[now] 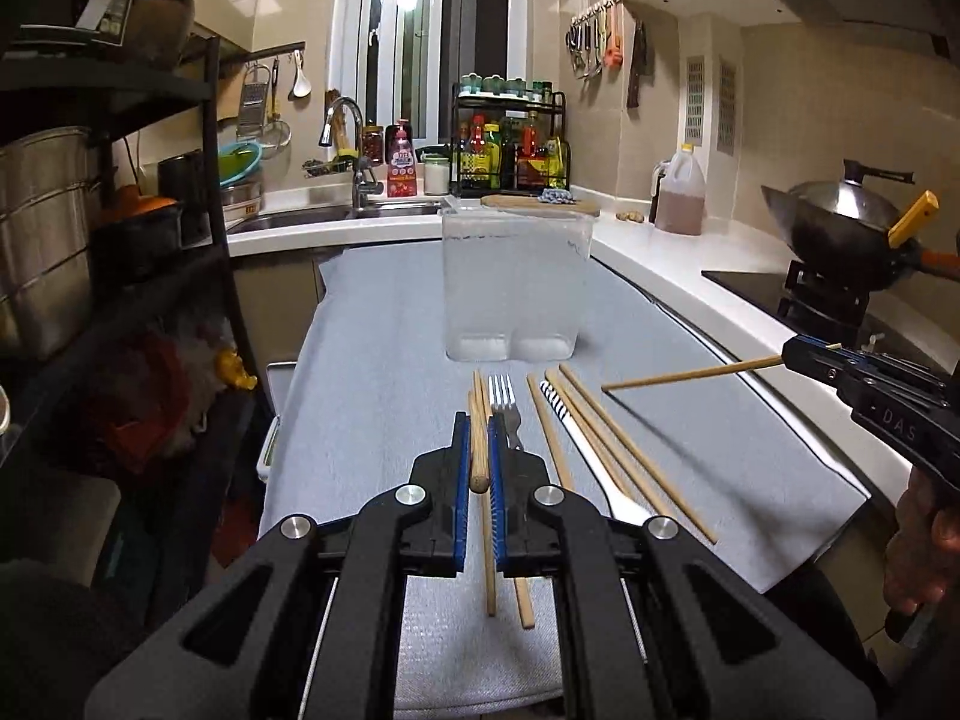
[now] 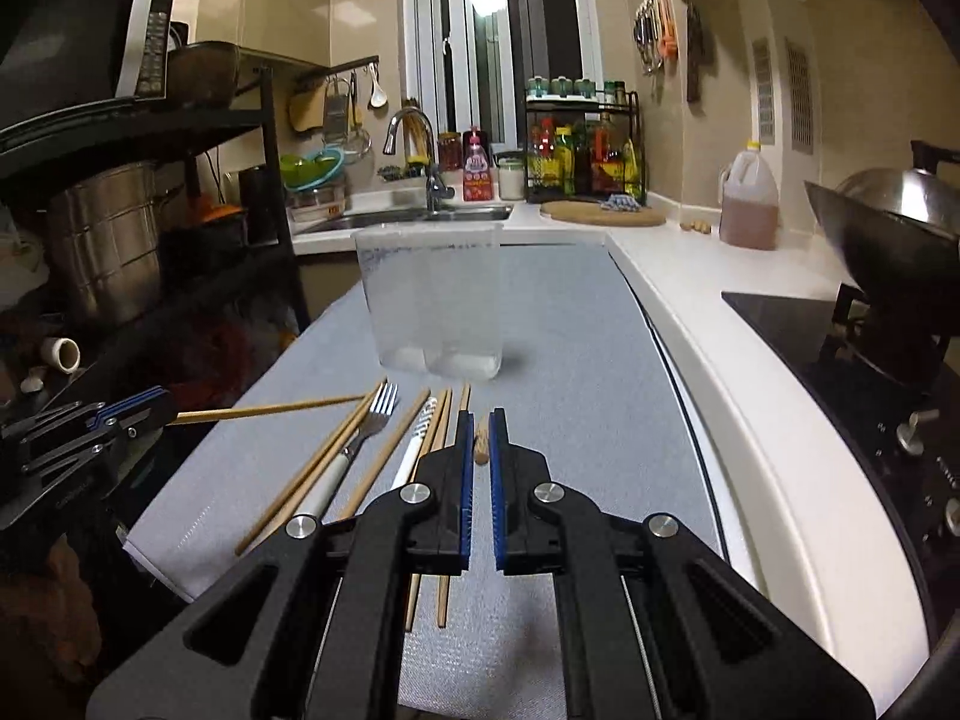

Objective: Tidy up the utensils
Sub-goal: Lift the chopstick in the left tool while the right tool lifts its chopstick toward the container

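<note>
A grey mat (image 1: 372, 324) carries a translucent two-compartment container (image 1: 516, 288) (image 2: 435, 300). In front of it lie a fork (image 1: 501, 396) (image 2: 381, 405), a striped white-handled utensil (image 1: 576, 432) (image 2: 420, 426) and several loose chopsticks (image 1: 636, 462) (image 2: 312, 468). My left gripper (image 1: 478, 420) (image 2: 162, 414) is shut on one chopstick (image 1: 478, 462) (image 2: 270, 408), lifted off the mat and pointing forward. My right gripper (image 2: 480, 414) (image 1: 786, 354) is shut on another chopstick (image 2: 482, 447) (image 1: 690, 373), also raised above the mat.
A white counter (image 2: 690, 276) runs along the right with an oil jug (image 1: 678, 192), a wok (image 1: 840, 228) on the stove and a round board (image 2: 600, 213). Behind are the sink (image 1: 312, 219) and a spice rack (image 1: 510, 144). A black shelf (image 1: 120, 180) with pots stands left.
</note>
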Action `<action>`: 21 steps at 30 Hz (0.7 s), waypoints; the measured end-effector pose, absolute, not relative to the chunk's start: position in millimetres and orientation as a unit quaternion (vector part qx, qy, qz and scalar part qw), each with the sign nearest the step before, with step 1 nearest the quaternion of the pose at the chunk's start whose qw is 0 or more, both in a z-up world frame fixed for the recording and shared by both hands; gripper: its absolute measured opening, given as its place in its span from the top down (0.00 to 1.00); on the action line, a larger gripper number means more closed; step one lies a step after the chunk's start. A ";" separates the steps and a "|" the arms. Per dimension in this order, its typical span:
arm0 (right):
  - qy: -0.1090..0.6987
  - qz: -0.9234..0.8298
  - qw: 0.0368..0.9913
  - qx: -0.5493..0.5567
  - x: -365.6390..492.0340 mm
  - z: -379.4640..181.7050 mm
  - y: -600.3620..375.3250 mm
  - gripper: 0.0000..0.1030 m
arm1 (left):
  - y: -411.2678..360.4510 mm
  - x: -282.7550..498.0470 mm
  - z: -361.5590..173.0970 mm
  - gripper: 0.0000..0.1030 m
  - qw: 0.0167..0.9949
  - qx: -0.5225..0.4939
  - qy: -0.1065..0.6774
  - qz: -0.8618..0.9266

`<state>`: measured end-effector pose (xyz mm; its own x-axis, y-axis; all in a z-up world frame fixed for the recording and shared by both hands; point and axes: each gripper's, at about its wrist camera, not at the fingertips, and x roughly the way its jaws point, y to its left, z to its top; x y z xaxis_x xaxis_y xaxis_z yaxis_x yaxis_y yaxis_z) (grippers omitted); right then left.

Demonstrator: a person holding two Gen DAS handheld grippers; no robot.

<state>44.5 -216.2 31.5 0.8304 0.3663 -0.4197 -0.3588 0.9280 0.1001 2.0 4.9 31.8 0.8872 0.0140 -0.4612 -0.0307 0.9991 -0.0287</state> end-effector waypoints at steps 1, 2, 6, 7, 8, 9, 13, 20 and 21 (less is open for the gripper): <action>0.222 0.190 0.956 0.010 45.8 34.0 -217.3 0.95 | 7.4 5.5 36.4 0.94 0.971 -0.020 0.236 0.010; 0.224 0.191 0.956 0.012 48.0 37.3 -218.4 0.95 | 9.2 6.2 38.8 0.94 0.972 -0.022 0.235 0.008; 0.226 0.191 0.955 0.022 58.1 48.7 -223.3 0.95 | 19.5 20.2 56.7 0.94 0.973 -0.026 0.228 0.001; 0.226 0.190 0.955 0.025 60.6 51.7 -224.2 0.95 | 21.9 24.9 61.9 0.94 0.974 -0.027 0.227 -0.003; 0.225 0.189 0.956 0.030 62.3 54.8 -225.1 0.95 | 24.0 29.4 67.2 0.94 0.974 -0.027 0.225 -0.004; 0.223 0.187 0.956 0.035 65.1 58.2 -226.0 0.95 | 23.8 31.5 70.8 0.94 0.975 -0.027 0.222 -0.005; 0.222 0.182 0.957 0.042 76.3 67.9 -224.5 0.95 | 29.8 46.8 93.0 0.94 0.978 -0.031 0.207 -0.017; 0.227 0.184 0.955 0.046 95.2 84.7 -212.4 0.95 | 35.5 71.2 111.7 0.94 0.972 -0.048 0.225 -0.037; 0.228 0.185 0.955 0.047 97.0 88.0 -211.0 0.95 | 35.4 73.0 113.3 0.94 0.972 -0.051 0.228 -0.037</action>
